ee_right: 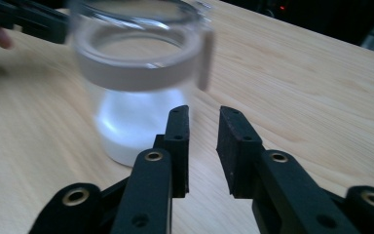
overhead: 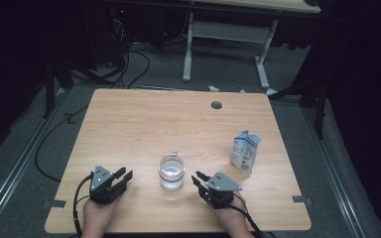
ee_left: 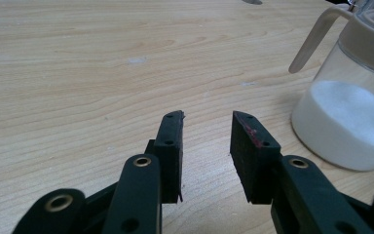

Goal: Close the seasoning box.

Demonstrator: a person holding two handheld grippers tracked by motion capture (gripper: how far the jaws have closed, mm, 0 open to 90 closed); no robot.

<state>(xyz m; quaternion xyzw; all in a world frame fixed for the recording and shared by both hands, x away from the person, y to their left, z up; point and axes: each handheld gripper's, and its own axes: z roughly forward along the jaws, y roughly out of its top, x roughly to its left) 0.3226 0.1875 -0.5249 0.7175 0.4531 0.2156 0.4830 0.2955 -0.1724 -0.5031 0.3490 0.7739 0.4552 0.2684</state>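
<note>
Two low, level hand-held tools, left tool [overhead: 125,176] and right tool [overhead: 197,178], both open-jawed, seemingly empty, flanking the glass jar [overhead: 171,172].

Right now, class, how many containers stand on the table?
2: a glass jar of white powder near the front middle, between the two tools, and a carton toward the right edge. Nothing seems hidden.

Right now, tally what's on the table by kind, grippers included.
Glass jar with white powder inside: 1
Blue and white carton, crumpled: 1
Hand-held grippers: 2, the left gripper and the right gripper, both with fingers apart and nothing between them
Total: 4
</note>
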